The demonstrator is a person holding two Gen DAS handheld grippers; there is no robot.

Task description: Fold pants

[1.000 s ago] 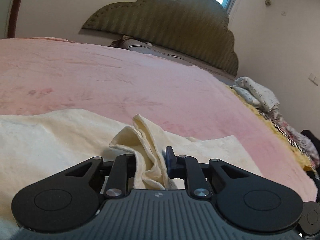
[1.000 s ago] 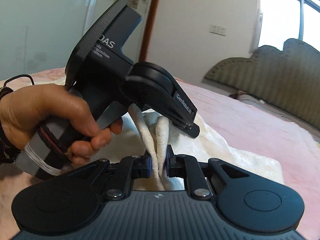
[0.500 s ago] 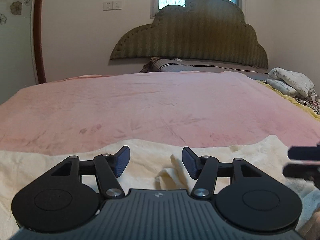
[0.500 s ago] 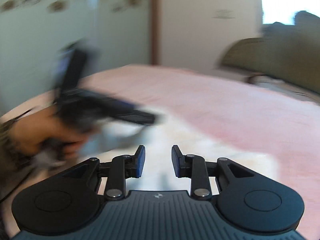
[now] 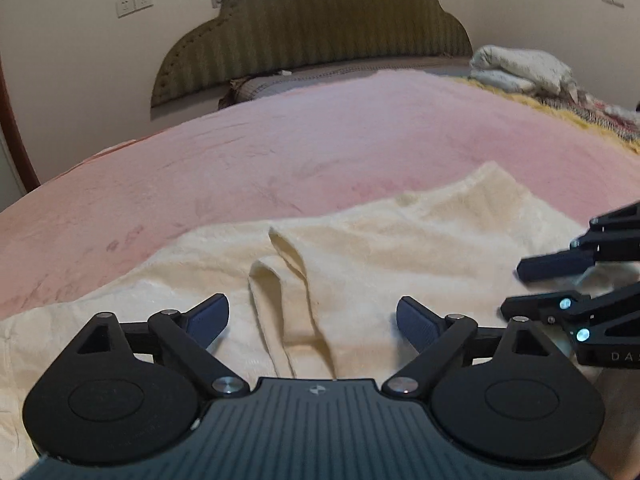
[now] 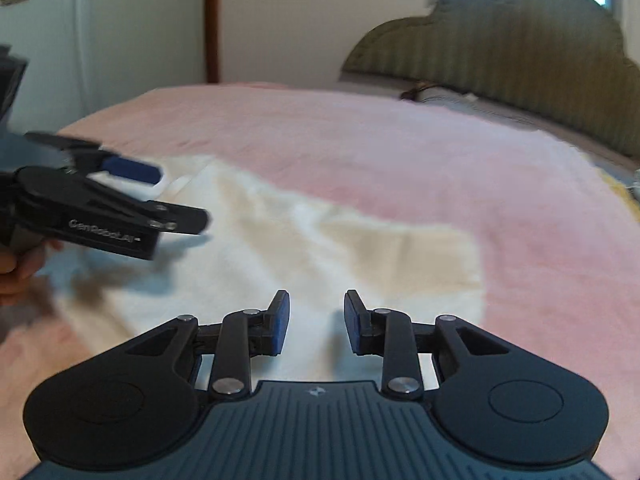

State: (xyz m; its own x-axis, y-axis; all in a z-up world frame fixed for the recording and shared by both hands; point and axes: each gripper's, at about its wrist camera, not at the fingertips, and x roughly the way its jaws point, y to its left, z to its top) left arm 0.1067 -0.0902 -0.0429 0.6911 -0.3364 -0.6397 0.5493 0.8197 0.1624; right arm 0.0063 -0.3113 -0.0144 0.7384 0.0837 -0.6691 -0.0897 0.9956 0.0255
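Observation:
Cream fleece pants (image 5: 400, 248) lie spread on the pink bedspread (image 5: 320, 140), with a raised fold ridge (image 5: 288, 280) in front of my left gripper. My left gripper (image 5: 312, 316) is wide open and empty just above the pants. My right gripper (image 6: 316, 320) is open and empty above the pants (image 6: 320, 248). The right gripper shows at the right edge of the left wrist view (image 5: 560, 280). The left gripper shows at the left of the right wrist view (image 6: 160, 200), held by a hand.
A dark green padded headboard (image 5: 312, 32) stands at the far end of the bed. Folded white bedding (image 5: 520, 68) and a patterned blanket (image 5: 592, 112) lie at the far right. Walls and a window are behind.
Both grippers have let go of the pants fabric and opened. The lifted fold has dropped onto the bed. The grippers have drawn apart and back.

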